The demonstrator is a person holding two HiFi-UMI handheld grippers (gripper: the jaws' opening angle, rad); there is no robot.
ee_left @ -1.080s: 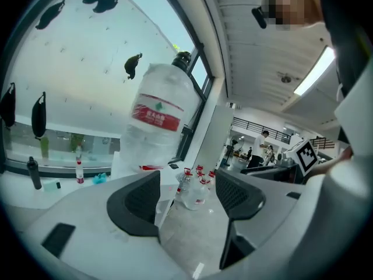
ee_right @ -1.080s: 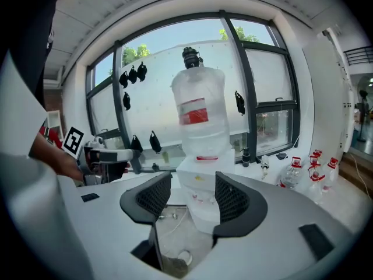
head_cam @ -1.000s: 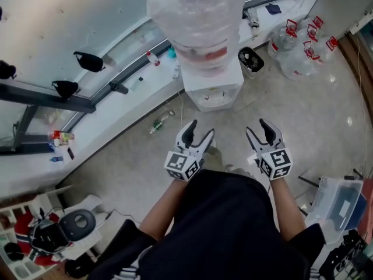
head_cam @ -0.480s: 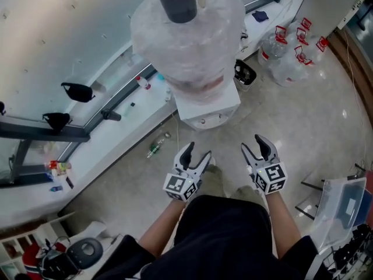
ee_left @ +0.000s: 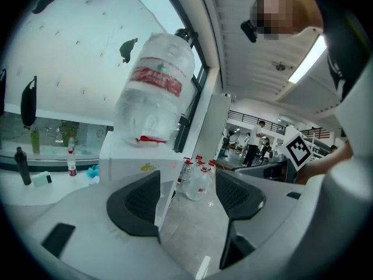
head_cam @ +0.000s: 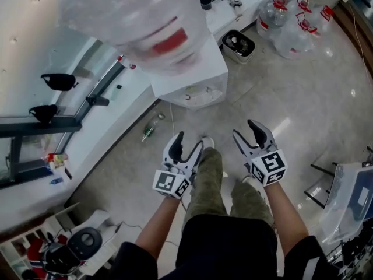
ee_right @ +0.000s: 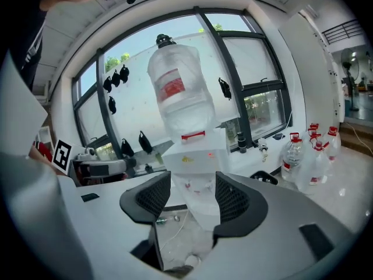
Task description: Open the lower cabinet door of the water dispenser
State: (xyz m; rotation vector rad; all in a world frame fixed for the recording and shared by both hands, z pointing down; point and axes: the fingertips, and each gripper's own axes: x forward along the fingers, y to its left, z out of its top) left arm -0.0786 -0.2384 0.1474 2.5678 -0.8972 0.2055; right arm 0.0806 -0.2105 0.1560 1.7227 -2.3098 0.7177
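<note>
The white water dispenser [head_cam: 195, 74] stands ahead of me with a big clear bottle [head_cam: 140, 16] on top. From above its lower cabinet door is hidden. My left gripper [head_cam: 189, 140] and right gripper [head_cam: 245, 129] hover side by side short of it, both open and empty. In the left gripper view the dispenser [ee_left: 131, 162] is off to the left of the left gripper [ee_left: 186, 197]. In the right gripper view its white front [ee_right: 198, 168] shows between the jaws of the right gripper [ee_right: 192, 200], well apart from them.
Several red-capped water jugs [head_cam: 291, 22] and a black bin [head_cam: 238, 44] sit right of the dispenser. A green bottle [head_cam: 148, 130] lies on the floor by the white window ledge [head_cam: 111, 127]. A clear plastic box [head_cam: 349, 203] stands at right. The person's knees [head_cam: 210, 179] are under the grippers.
Both grippers have sunk toward the floor, still open. The head has dropped and come closer, so the bottle fills more of the view and the person's knees now show.
</note>
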